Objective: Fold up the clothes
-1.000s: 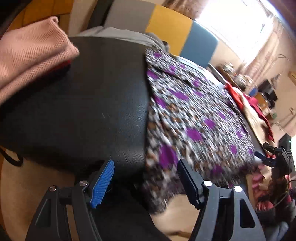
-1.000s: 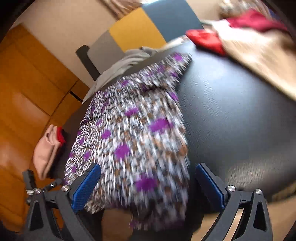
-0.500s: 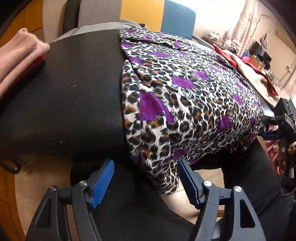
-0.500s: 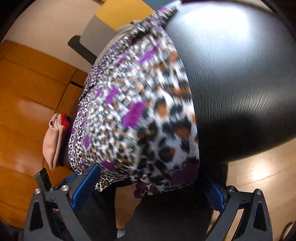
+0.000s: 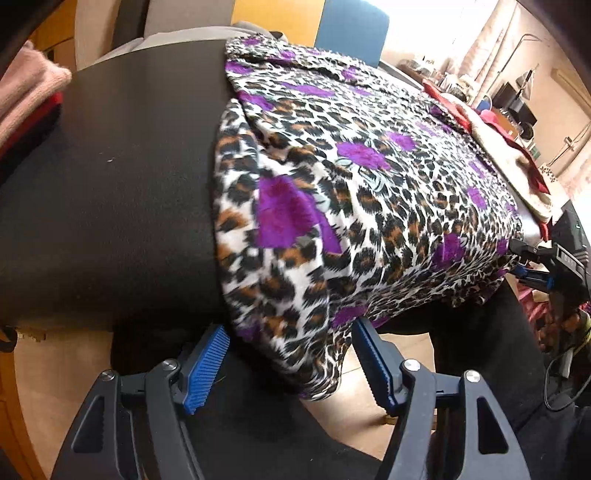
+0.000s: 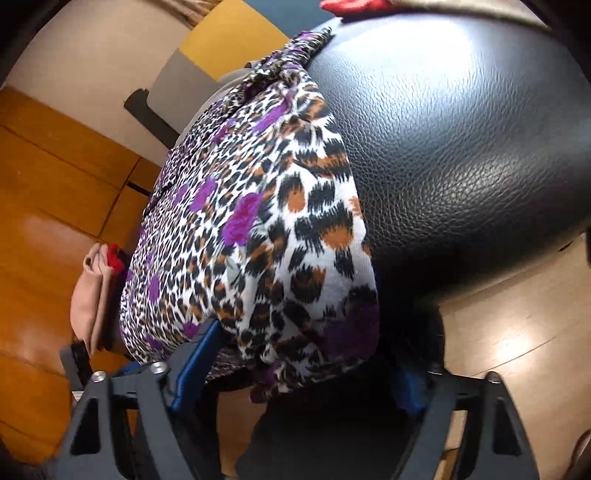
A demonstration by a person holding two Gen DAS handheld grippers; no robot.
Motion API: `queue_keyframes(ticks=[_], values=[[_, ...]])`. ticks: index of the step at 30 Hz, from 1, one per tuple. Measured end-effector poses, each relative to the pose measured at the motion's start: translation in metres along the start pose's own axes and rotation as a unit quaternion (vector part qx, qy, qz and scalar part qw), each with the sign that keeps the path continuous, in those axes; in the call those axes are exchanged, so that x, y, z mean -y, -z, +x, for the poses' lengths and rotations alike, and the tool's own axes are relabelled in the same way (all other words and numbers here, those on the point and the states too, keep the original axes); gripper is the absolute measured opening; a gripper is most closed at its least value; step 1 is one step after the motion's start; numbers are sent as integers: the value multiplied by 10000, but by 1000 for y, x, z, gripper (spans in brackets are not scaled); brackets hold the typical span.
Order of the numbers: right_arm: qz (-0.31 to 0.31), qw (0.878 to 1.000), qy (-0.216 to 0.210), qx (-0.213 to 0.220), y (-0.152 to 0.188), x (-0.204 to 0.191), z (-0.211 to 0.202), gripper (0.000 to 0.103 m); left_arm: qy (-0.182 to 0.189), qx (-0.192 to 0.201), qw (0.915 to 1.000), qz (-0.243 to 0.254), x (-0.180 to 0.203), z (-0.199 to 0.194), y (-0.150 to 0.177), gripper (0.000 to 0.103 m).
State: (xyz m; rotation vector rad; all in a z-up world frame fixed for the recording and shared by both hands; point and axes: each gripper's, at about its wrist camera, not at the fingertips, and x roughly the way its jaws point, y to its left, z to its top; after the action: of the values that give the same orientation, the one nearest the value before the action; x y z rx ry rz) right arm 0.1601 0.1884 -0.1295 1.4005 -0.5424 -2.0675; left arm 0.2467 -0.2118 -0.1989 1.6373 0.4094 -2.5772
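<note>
A leopard-print garment with purple flowers [image 5: 362, 192] lies spread on a black leather table [image 5: 110, 184], and its near hem hangs over the front edge. My left gripper [image 5: 288, 356] is open, low at that edge, with the hem's left corner hanging between its blue pads [image 5: 205, 360]. In the right wrist view the garment's [image 6: 258, 236] other corner droops off the table [image 6: 461, 140]. My right gripper [image 6: 303, 373] is open around that corner; its right pad sits in shadow. The right gripper [image 5: 535, 264] also shows at the hem's far end.
A folded pink knit [image 5: 26, 96] over a red item lies at the table's left end, the same pink knit [image 6: 92, 291] in the right view. Red and beige clothes [image 5: 517, 158] are piled at the right end. Grey, yellow and blue chairs [image 5: 351, 26] stand behind. Dark trousers [image 5: 277, 424] and wooden floor lie below.
Both grippers have dropped down and closed in on the table's front edge. The hanging hem now sits between each pair of fingers. Both stay open.
</note>
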Motion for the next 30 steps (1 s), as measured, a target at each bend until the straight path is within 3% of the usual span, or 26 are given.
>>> queue_keyframes(ticks=[2, 5, 7, 10, 11, 14, 16, 17, 19, 21, 22, 24, 25, 30], values=[[-72, 10000, 25, 3, 1, -3, -3, 65, 38, -131, 9999, 74, 5, 6, -2, 66], [-276, 9995, 152, -27, 3, -8, 1, 61, 94, -328, 9992, 184, 13, 15, -5, 49], [-355, 9992, 179, -57, 6, -15, 11, 61, 132, -459, 9985, 258, 18, 21, -6, 27], [-463, 9988, 146, -110, 9, -14, 19, 64, 191, -608, 9974, 330, 23, 27, -9, 26], [-533, 9985, 74, -129, 9, -14, 20, 70, 214, -602, 9975, 310, 23, 26, -9, 26], [-867, 9959, -245, -92, 13, -19, 22, 103, 281, -586, 9976, 249, 20, 23, -10, 25], [-1243, 9920, -11, -222, 16, -31, 27, 103, 326, -576, 9976, 208, 19, 21, -11, 7], [-1309, 9909, 139, -280, 15, -35, 27, 103, 348, -571, 9976, 188, 18, 20, -11, 6], [-1266, 9905, 416, -354, 10, -38, 27, 86, 393, -560, 9975, 147, 16, 17, -12, 5], [-1228, 9891, 723, -377, 8, -36, 23, 52, 483, -483, 9976, 132, 16, 13, -13, 5], [-1209, 9891, 746, -379, 8, -33, 20, 48, 572, -379, 9975, 149, 17, 7, -13, 5], [-1179, 9903, 618, -398, 8, -31, 13, 19, 827, -162, 9962, 206, 18, -6, -13, 5], [-1184, 9905, 549, -434, 8, -34, 11, 12, 1030, -79, 9944, 239, 19, -14, -13, 5], [-1030, 9945, -144, -79, 1, -56, -12, 11, 1991, 255, 9795, 189, 12, -54, -17, 5]])
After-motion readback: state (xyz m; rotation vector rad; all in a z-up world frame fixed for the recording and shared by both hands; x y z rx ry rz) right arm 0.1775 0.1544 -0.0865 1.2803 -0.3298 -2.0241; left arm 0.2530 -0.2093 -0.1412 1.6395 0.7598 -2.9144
